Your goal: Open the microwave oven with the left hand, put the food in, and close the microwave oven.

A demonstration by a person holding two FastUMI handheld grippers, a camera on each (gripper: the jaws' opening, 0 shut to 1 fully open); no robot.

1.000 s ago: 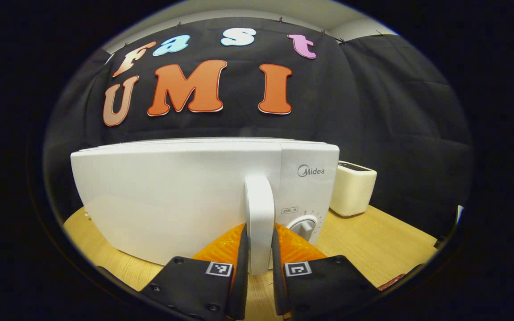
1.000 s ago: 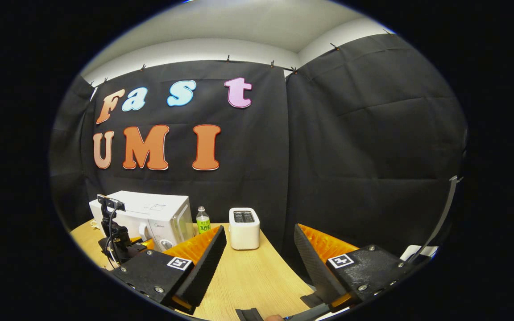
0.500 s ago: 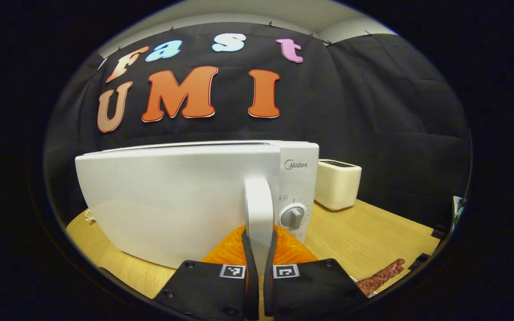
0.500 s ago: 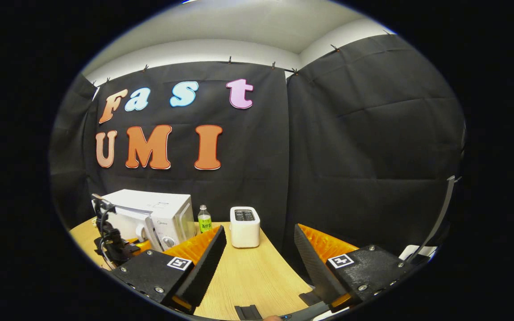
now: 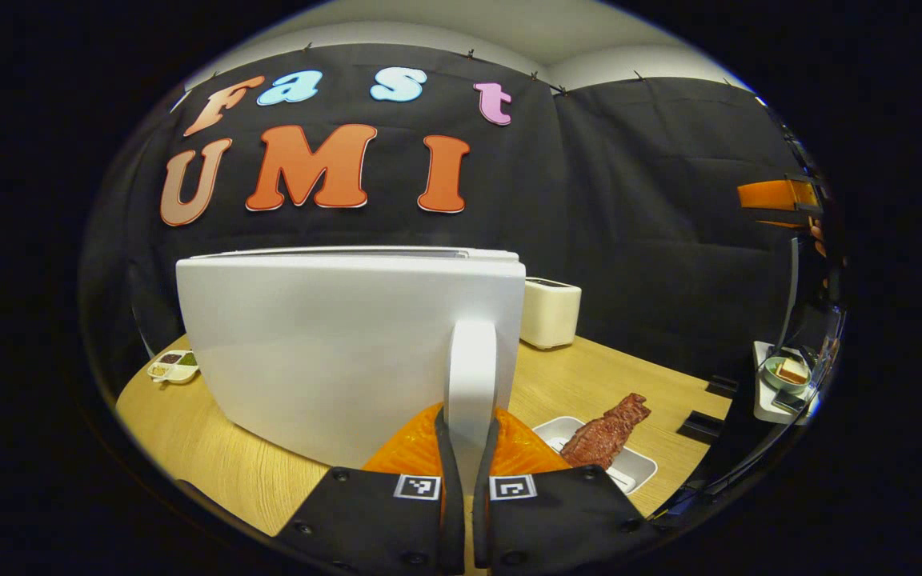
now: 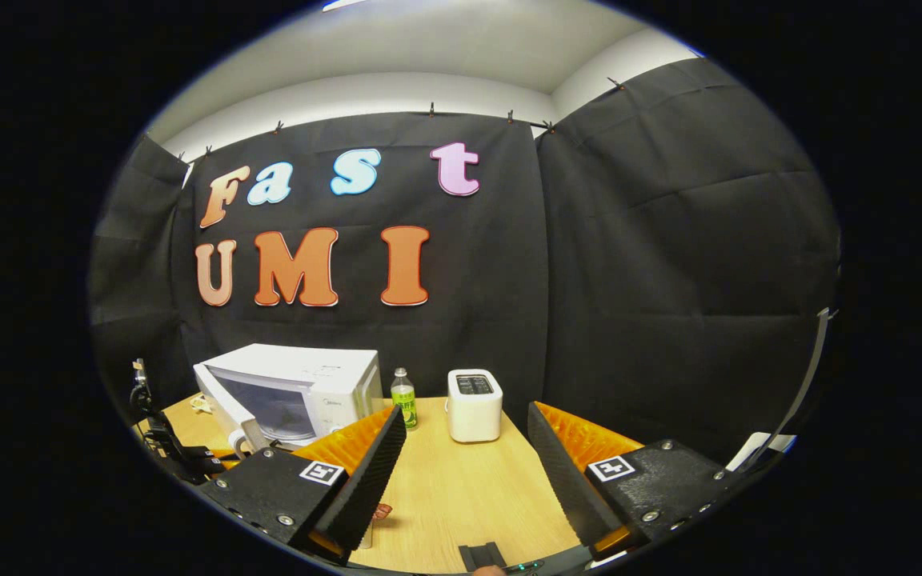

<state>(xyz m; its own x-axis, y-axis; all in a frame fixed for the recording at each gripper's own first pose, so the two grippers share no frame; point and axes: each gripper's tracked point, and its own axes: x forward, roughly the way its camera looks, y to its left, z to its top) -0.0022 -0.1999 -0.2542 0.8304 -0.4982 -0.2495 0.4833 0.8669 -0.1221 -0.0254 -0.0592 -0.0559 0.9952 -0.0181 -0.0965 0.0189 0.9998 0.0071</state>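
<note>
White tray (image 5: pixel 635 468) just right of the left gripper (image 5: pixel 461 448) holds reddish food (image 5: pixel 607 430); gripper clamps the door handle (image 5: pixel 472 368) (right gripper (image 6: pixel 461 464) gapes, empty).

door (image 6: pixel 229 412) swung out, cavity (image 6: pixel 269 402) reachable | toaster (image 6: pixel 474 405), bottle (image 6: pixel 404 398) stand right of microwave (image 6: pixel 313 380)
</note>
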